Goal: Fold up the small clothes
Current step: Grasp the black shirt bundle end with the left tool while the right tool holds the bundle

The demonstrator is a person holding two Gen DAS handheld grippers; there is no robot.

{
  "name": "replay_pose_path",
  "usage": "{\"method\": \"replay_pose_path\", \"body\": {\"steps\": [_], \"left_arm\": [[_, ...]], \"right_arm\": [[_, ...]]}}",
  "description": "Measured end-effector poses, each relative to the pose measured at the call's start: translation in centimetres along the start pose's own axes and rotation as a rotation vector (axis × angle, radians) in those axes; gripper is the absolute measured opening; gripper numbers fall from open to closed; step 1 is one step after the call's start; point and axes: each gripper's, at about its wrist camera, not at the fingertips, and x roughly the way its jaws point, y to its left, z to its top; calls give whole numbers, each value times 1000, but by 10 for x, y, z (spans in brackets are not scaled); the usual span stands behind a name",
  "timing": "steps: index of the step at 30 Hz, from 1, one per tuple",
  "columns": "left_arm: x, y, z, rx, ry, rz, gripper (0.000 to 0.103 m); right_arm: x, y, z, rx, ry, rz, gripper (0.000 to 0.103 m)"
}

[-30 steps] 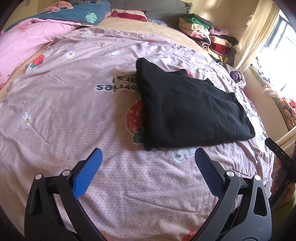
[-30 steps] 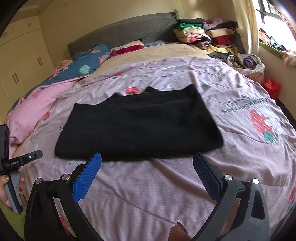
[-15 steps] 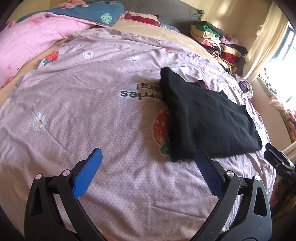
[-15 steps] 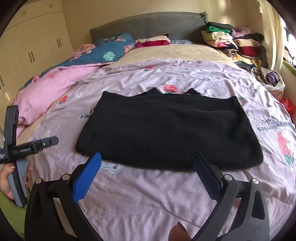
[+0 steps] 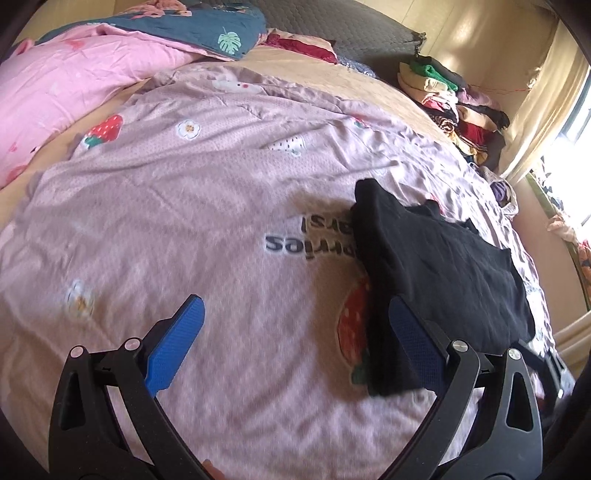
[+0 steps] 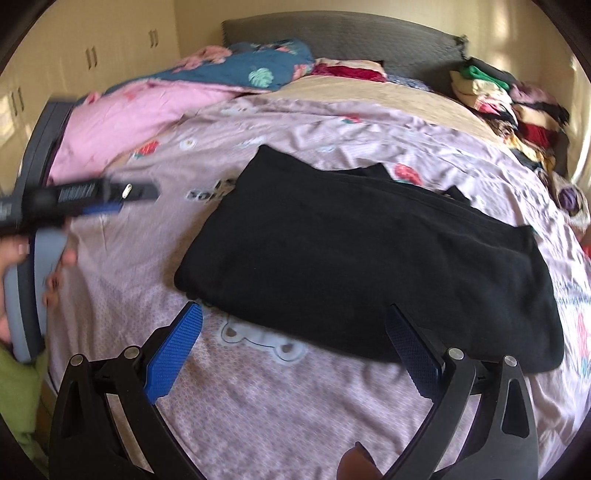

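a black garment (image 6: 369, 258) is lying flat on the lilac printed bedspread (image 5: 184, 221), already folded down into a wide, layered rectangle. two small points of fabric are poking out along its far edge, and its long edges are looking fairly even, so at least one fold is reading as done. judging by its width, it is probably still needing another fold, end over end, before it is matching the compact pieces stacked elsewhere.

the right gripper (image 6: 295, 343) is hovering just short of the garment's near edge, its blue pads spread wide and holding nothing. the left gripper (image 5: 295, 343) is also spread wide and empty, hanging over the bedspread with one pad just over the garment's left end and the rest of its span above bare quilt. in the right wrist view the left gripper is showing blurred at the left edge, held in a person's hand (image 6: 22, 266), well apart from the cloth.

further out, a pink quilt (image 5: 62, 92) and a dark blue leafy quilt (image 5: 221, 33) are bunching near the grey headboard (image 6: 332, 33). a pile of clothes (image 6: 509, 107) is sitting at the bed's far right corner. whether that pile is finished work or waiting work, i cannot tell.
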Motion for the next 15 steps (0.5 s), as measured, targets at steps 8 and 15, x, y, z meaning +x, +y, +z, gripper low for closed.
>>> {"method": "replay_pose_path", "body": {"steps": [8,15], "left_arm": [[39,-18,29,30,38,-7,94],[74,-41,48,72,90,-20,94]], "right_arm": [[48,25,-9,-135,52,-146,99],[77,26,-5,-196,49,-244,99]]}}
